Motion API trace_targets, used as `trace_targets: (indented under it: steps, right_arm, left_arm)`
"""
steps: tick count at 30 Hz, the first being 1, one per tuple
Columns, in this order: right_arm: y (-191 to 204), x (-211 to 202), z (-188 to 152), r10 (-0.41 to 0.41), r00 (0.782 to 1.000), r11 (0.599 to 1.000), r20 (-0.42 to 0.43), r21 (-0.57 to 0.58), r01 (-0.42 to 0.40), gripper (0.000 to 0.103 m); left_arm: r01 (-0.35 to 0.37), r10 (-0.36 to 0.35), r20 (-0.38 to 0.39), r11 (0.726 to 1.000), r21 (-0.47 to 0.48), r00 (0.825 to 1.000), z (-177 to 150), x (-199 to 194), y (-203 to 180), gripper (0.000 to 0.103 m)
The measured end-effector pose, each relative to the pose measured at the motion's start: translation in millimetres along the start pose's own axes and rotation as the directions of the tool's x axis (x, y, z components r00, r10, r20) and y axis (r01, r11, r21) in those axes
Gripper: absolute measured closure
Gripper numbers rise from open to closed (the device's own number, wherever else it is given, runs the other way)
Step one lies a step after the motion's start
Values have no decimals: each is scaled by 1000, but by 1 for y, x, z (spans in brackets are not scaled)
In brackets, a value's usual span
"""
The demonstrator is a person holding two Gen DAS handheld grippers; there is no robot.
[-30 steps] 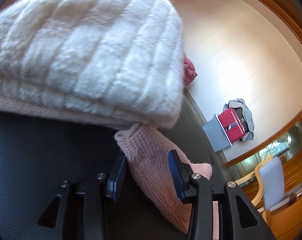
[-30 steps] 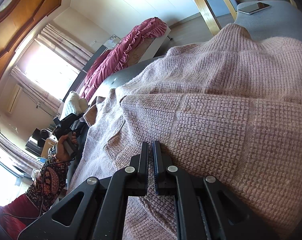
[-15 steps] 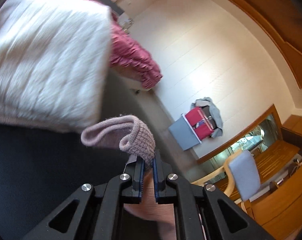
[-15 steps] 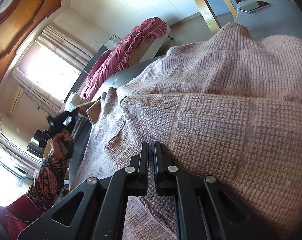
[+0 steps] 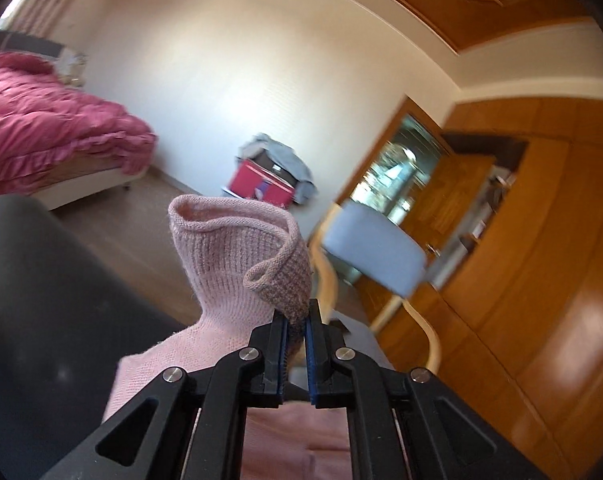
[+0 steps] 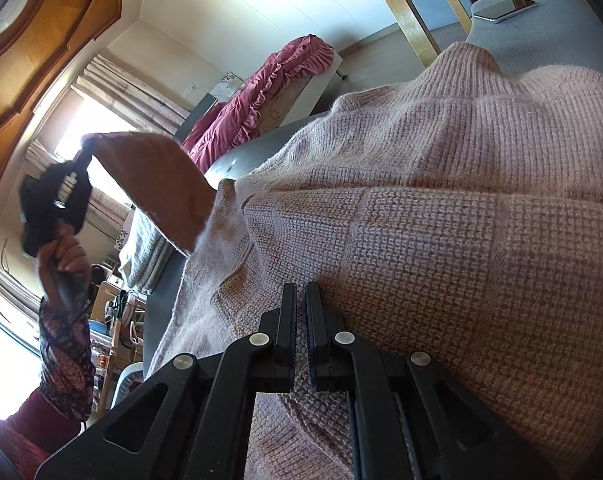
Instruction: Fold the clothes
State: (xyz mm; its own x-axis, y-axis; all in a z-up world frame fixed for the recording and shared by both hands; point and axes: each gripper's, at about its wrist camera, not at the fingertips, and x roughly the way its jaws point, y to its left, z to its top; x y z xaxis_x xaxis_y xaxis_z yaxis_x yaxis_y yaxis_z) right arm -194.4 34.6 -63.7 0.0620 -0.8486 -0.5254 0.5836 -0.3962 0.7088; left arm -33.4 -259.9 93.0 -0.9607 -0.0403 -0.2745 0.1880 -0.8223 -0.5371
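A pink knitted sweater point(image 6: 441, 200) lies spread over a dark grey table point(image 6: 237, 160). My right gripper point(image 6: 300, 300) is shut on a fold of the sweater's body at its near edge. My left gripper point(image 5: 297, 320) is shut on the sleeve cuff point(image 5: 241, 256), which it holds raised above the table. In the right wrist view the left gripper point(image 6: 81, 156) shows at the far left, held by a hand, with the sleeve point(image 6: 157, 184) stretched up from the sweater to it.
A folded white knit point(image 6: 145, 248) lies on the table past the sweater. A phone point(image 6: 505, 8) rests at the table's far corner beside a wooden chair point(image 5: 373, 248). A bed with a red cover point(image 5: 41, 120) and a red box point(image 5: 261, 184) stand beyond.
The left gripper closed on the sleeve cuff and lifted it up off the table, swinging away from the white knit. The right gripper stayed put on the sweater.
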Motion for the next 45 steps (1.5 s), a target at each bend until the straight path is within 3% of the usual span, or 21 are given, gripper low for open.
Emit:
trace_targets:
  steps: [8, 14, 20, 25, 29, 32, 34, 36, 38, 39, 40, 44, 45]
  right_arm:
    - [-7, -12, 3, 2, 998, 999, 68, 41, -4, 98]
    - [-22, -29, 7, 23, 985, 989, 171, 137, -47, 89]
    - [-35, -50, 8, -72, 956, 977, 284, 214, 10, 89]
    - [-54, -73, 4, -164, 910, 945, 380, 326, 34, 89]
    - [-69, -89, 0, -214, 878, 920, 429, 389, 34, 89]
    - [-74, -95, -1, -230, 865, 912, 445, 410, 32, 88]
    - [-77, -99, 0, -235, 863, 907, 447, 419, 30, 88]
    - [-77, -103, -2, -253, 853, 901, 457, 433, 35, 84]
    - [-69, -112, -4, -305, 817, 899, 490, 432, 77, 70]
    - [-64, -115, -5, -321, 803, 901, 502, 423, 95, 57]
    - [-57, -114, -3, -306, 807, 916, 504, 386, 107, 49]
    - [-29, -107, 6, -248, 826, 962, 506, 230, 148, 54]
    - [-22, -104, 8, -233, 834, 969, 500, 189, 158, 67]
  left_arm:
    - [129, -115, -176, 989, 71, 978, -93, 52, -99, 97]
    - [162, -133, -290, 983, 81, 948, -163, 77, -126, 97]
    - [162, -106, -386, 980, 118, 916, -205, 98, -137, 96]
    - [165, -59, -498, 971, 173, 865, -228, 107, -136, 92]
    - [222, -83, -635, 965, 142, 768, -244, 115, -133, 89]
    - [278, -130, -652, 952, 128, 747, -242, 103, -132, 88]
    - [290, -146, -632, 948, 130, 761, -235, 92, -128, 88]
    - [264, -139, -596, 956, 128, 791, -223, 81, -116, 88]
    - [210, -115, -549, 971, 114, 828, -208, 74, -95, 88]
    - [170, -91, -522, 980, 105, 848, -198, 71, -82, 88]
    - [129, -66, -496, 987, 93, 866, -190, 69, -69, 88]
    - [-32, 42, -428, 999, 29, 903, -164, 65, -14, 88]
    - [-60, 64, -420, 998, 22, 905, -161, 63, -1, 88]
